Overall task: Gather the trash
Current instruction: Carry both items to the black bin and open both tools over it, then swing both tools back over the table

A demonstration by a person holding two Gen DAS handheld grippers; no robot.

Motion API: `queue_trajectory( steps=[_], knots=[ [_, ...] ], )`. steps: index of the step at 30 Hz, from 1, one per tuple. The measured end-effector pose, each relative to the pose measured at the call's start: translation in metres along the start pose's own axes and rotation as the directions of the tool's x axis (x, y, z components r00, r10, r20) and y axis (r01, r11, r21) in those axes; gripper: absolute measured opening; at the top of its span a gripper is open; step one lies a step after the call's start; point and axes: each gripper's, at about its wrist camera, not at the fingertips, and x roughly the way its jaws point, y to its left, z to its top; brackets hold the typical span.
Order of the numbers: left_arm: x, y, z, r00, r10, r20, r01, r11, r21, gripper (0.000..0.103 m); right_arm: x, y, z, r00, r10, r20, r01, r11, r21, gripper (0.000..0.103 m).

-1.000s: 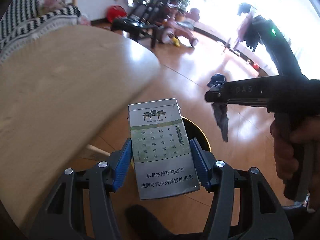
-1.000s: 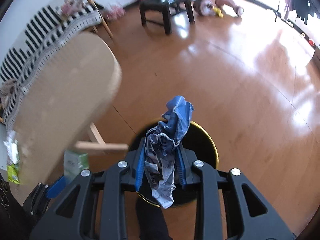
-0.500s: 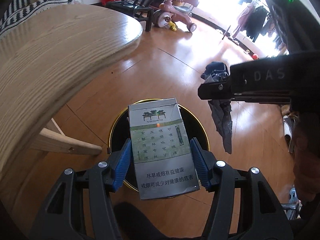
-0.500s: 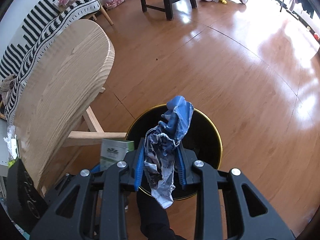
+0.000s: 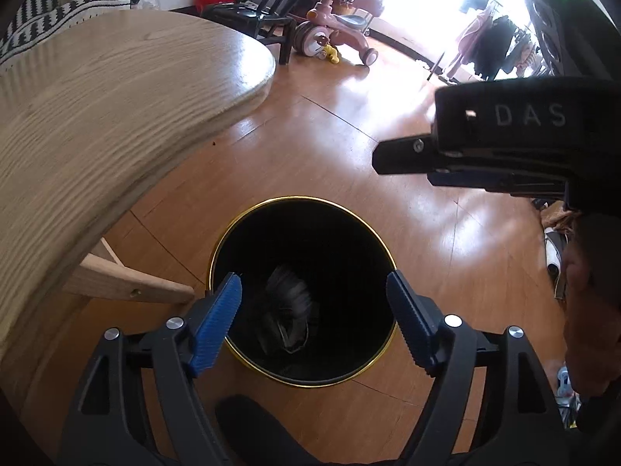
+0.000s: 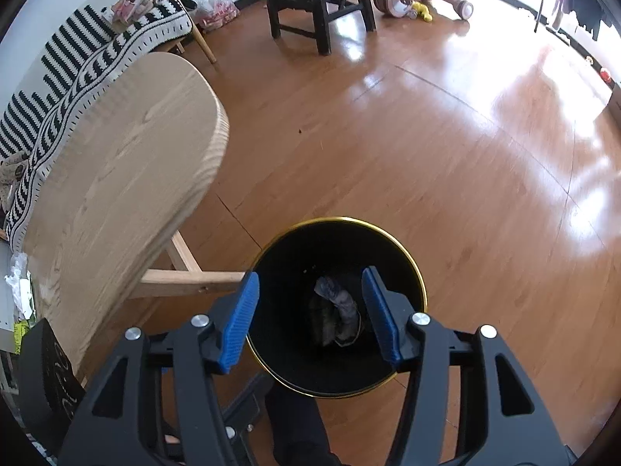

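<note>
- We note both tongs, left and right, have just opened; nothing between them.
- Trash lies in bin.
- Only left view shows right tongs sideways.
- Table beside bin, wood floor.

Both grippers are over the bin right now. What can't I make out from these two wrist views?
- Bin contents: in both wrist views only a dim crumpled lump shows in the black interior; individual items can't be identified.
- Right gripper: in the left wrist view its fingertips are hidden behind its own body.
- Table: its near end is cut off by the frame edge in both views.
</note>
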Motion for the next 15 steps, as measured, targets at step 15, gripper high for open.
queue_trajectory(
  steps=[15],
  knots=[
    [-0.21,0.083,-0.031,0.924,0.31,0.224,-0.33,0.942,0.058,0.09,-0.069,0.18,-0.016,0.947,0.261,0.187,-0.222,0.953,-0.206,0.065]
  ],
)
